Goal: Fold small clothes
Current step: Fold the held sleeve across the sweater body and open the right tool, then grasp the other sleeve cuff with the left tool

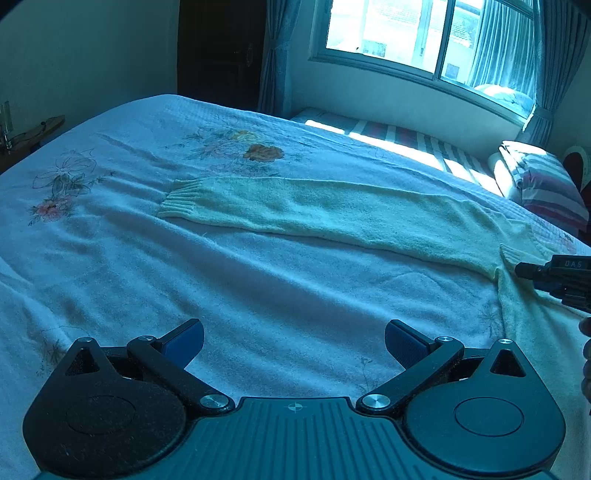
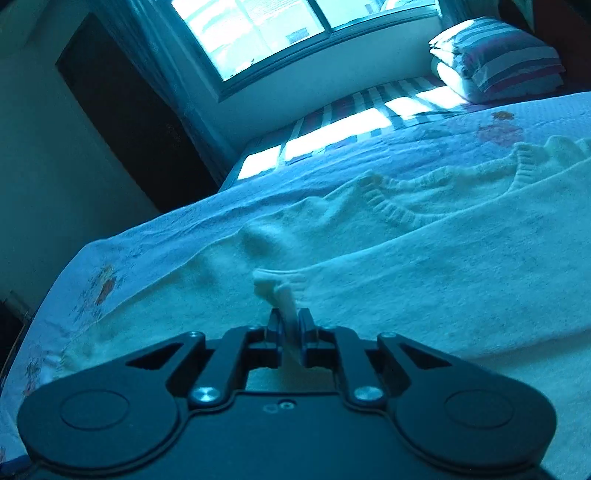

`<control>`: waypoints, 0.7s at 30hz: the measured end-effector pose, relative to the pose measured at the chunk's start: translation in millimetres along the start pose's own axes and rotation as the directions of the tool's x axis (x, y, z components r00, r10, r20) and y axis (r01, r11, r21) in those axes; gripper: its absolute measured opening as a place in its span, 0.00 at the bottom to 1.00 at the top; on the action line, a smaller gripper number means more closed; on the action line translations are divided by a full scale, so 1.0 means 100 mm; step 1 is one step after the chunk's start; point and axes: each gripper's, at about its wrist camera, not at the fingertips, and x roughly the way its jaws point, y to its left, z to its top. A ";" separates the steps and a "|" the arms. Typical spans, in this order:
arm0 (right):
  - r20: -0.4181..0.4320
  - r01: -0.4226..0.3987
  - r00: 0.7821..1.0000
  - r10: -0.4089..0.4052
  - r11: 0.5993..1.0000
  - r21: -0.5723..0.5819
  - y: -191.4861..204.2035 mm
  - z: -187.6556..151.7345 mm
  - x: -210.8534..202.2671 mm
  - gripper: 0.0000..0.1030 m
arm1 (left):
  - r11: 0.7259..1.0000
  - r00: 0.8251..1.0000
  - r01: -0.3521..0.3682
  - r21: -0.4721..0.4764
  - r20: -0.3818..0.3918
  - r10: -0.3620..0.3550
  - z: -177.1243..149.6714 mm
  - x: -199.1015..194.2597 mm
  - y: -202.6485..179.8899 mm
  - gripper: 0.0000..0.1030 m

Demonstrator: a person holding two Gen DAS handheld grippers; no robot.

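A pale yellow knit sweater [image 2: 424, 266] lies flat on the bed. One long sleeve [image 1: 314, 210] stretches to the left, ending in a ribbed cuff [image 1: 181, 199]. My left gripper [image 1: 293, 341] is open and empty above bare blanket, in front of that sleeve. My right gripper [image 2: 291, 325] is shut on the ribbed cuff [image 2: 279, 288] of the other sleeve, which lies over the sweater's body. The right gripper also shows at the right edge of the left wrist view [image 1: 554, 275]. The ribbed neckline [image 2: 391, 210] lies beyond it.
The bed has a white flowered blanket [image 1: 147, 258]. A striped pillow [image 2: 498, 62] lies at the head, by a striped sheet [image 2: 351, 122] under the window [image 1: 424, 33]. A dark doorway [image 2: 122, 110] stands past the bed's far corner.
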 end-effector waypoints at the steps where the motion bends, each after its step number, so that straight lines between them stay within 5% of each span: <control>1: -0.016 -0.019 1.000 0.019 0.999 -0.038 0.06 -0.02 0.03 0.25 | 1.000 1.000 0.010 0.002 0.007 -0.010 0.03 0.02 -0.07 1.00; 5: 0.051 -0.069 0.996 0.073 0.994 -0.090 0.14 -0.04 -0.26 0.24 | 0.997 0.997 0.071 0.017 0.013 -0.071 0.13 0.12 -0.40 1.00; 10: 0.135 0.012 0.991 -0.008 1.000 -0.028 -0.21 -0.08 -0.77 0.24 | 0.969 0.970 0.241 0.053 -0.022 -0.240 0.24 0.37 -1.08 1.00; 12: 0.159 0.057 0.986 -0.055 0.998 -0.007 -0.39 -0.10 -0.96 0.24 | 0.953 0.954 0.298 0.058 -0.028 -0.297 0.28 0.44 -1.35 0.91; 13: 0.170 0.073 0.983 -0.073 0.997 0.006 -0.47 -0.11 -1.05 0.24 | 0.940 0.941 0.337 0.055 -0.046 -0.335 0.30 0.47 -1.52 0.69; 14: 0.184 0.093 0.978 -0.096 0.995 0.026 -0.59 -0.10 -1.14 0.24 | 0.927 0.926 0.374 0.039 -0.064 -0.371 0.32 0.51 -1.64 0.58; 18: 0.227 0.142 0.961 -0.161 0.985 0.095 -0.92 -0.11 -1.47 0.24 | 0.862 0.850 0.498 -0.099 -0.142 -0.507 0.29 0.76 -2.02 0.58; 21: 0.241 0.162 0.952 -0.191 0.978 0.135 -1.16 -0.10 -1.63 0.24 | 0.844 0.828 0.504 -0.183 -0.176 -0.532 0.21 0.99 -2.17 0.58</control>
